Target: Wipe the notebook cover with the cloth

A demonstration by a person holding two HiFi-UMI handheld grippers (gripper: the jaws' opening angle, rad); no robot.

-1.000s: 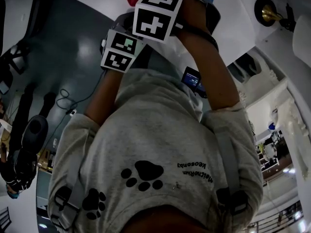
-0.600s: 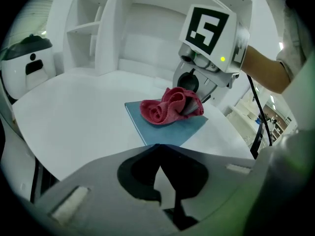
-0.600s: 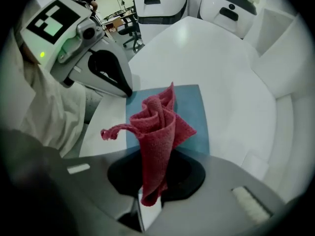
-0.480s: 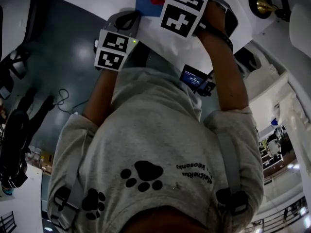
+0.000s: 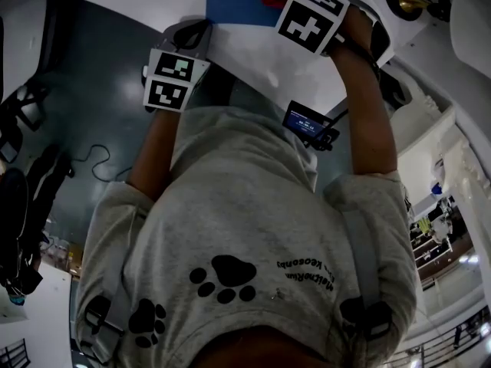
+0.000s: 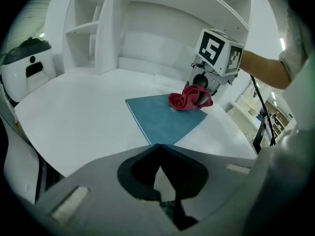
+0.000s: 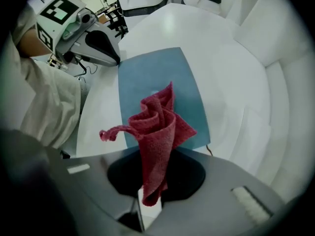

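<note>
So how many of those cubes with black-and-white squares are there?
2. One cube sits on the left tongs, at a corner of the blue notebook. The other cube sits on the right tongs, which hold the red cloth. None seems hidden.

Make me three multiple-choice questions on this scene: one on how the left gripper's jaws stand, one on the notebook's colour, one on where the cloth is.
1. How do the left gripper's jaws stand?
A. together
B. wide apart
C. clamped on the cloth

2. What colour is the notebook cover?
A. yellow
B. black
C. blue

3. Where is the cloth?
A. under the notebook
B. on the notebook's cover
C. in the left gripper's jaws

Answers:
1 A: the left gripper view shows its jaws meeting at the tip with nothing between them.
2 C: both gripper views show a blue cover.
3 B: the red cloth rests on the cover, pinched in the right gripper's jaws.
</note>
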